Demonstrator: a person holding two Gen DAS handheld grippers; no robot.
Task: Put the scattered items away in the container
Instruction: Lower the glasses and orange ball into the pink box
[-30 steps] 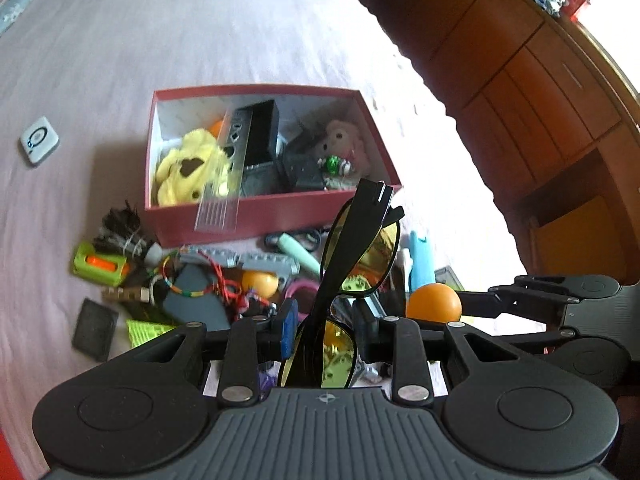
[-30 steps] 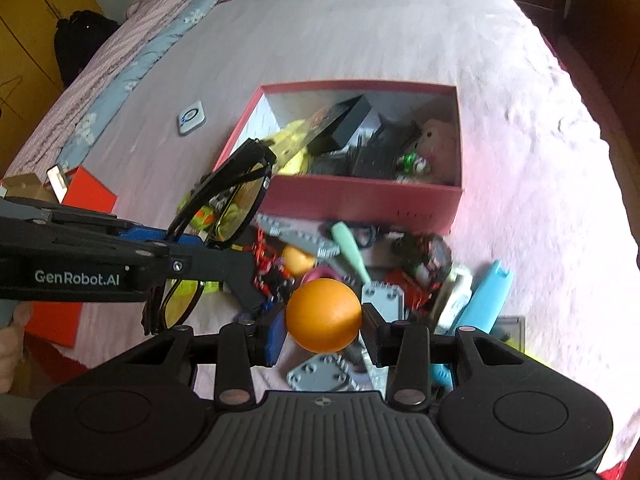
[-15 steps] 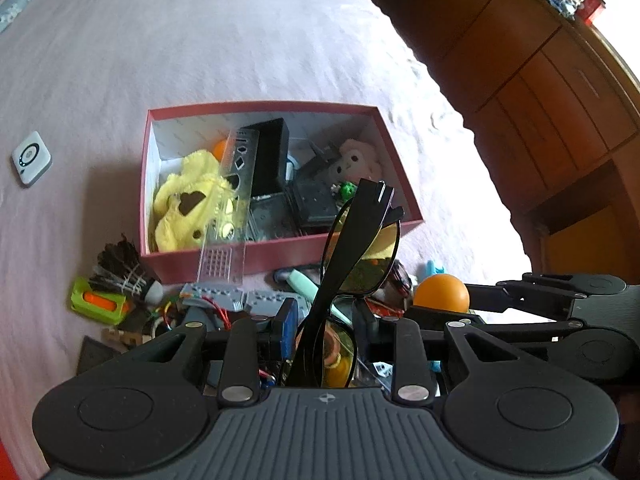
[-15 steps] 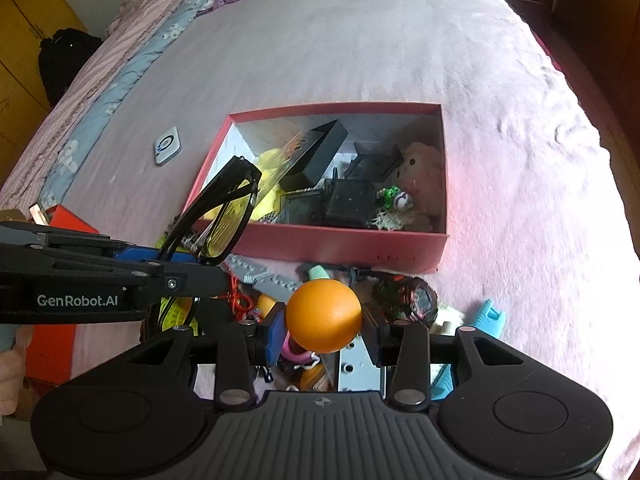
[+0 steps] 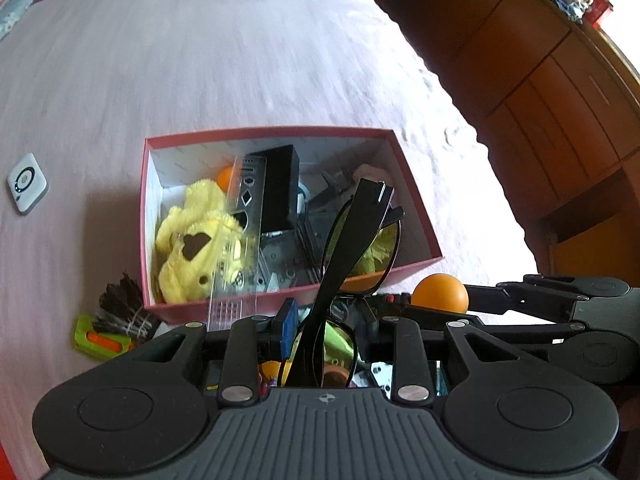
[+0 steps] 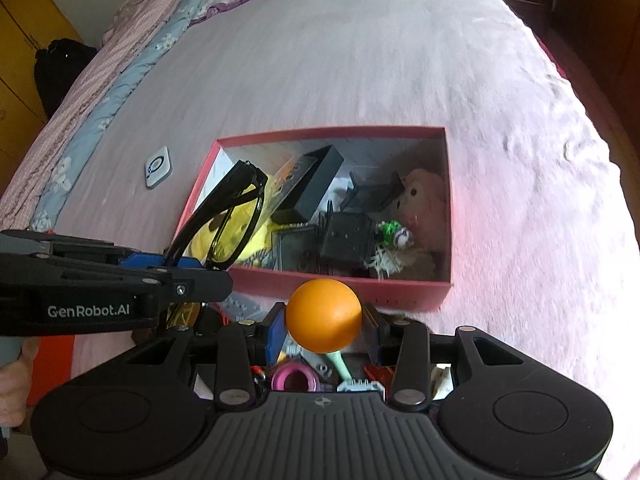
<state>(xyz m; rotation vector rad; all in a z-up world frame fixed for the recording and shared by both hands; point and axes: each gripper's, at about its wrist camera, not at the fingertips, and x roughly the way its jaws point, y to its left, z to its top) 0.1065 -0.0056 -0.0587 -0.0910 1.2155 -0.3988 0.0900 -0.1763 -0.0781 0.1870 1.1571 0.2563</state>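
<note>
Both loaded: left hand-held gripper [image 5: 326,326] clamps the glasses [image 5: 352,248], right hand-held gripper [image 6: 323,330] pinches the orange ball [image 6: 323,317]. Red box [image 6: 340,286], mid-bed, sits just ahead; glasses already overhang its near wall.

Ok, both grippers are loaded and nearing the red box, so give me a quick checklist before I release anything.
1. Left gripper clamped on the glasses: ok.
2. Right gripper clamped on the orange ball: ok.
3. Red box open on top: ok.
4. Ball past the box's near wall: not ok, it sits before the wall.
5. Glasses fully over the box: cannot tell.
6. Free space inside: ok, though crowded, with the yellow plush filling the left.
</note>
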